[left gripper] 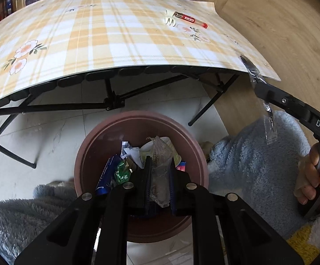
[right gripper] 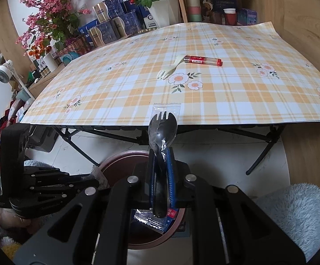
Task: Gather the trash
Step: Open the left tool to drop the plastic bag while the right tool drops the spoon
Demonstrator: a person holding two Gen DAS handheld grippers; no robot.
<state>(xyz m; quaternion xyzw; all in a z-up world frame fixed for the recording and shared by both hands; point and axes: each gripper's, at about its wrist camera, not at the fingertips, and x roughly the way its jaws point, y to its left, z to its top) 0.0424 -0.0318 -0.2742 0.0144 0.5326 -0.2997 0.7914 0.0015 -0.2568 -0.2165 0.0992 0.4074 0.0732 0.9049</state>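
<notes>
Above the maroon bin [left gripper: 106, 141], which stands on the pale floor just in front of the folding table [right gripper: 204, 97], both grippers carry trash. The left gripper [left gripper: 159, 167] is nipped narrow on a crumpled clear wrapper [left gripper: 160, 176] hanging right over the bin's mouth, where other wrappers already lie. The right gripper [right gripper: 161, 163] is clamped fully shut on a black plastic spork in a clear sleeve [right gripper: 162, 130], its tines sticking up beyond the jaws, a little toward the table from the bin.

Back on the table, well beyond the bin, a cream plastic fork [right gripper: 171, 69] and a red-capped tube [right gripper: 203, 60] wait, touching or nearly so.

The wrapper looks near weightless, limp and slick, so it may cling to a pad on release. The spork is light and stiff, but its sleeve is slippery; the grip on the handle seems sound. The fork lies flat and thin, so pinching across its neck would likely serve best. The tube is round and may roll; taking it across the middle looks safest
</notes>
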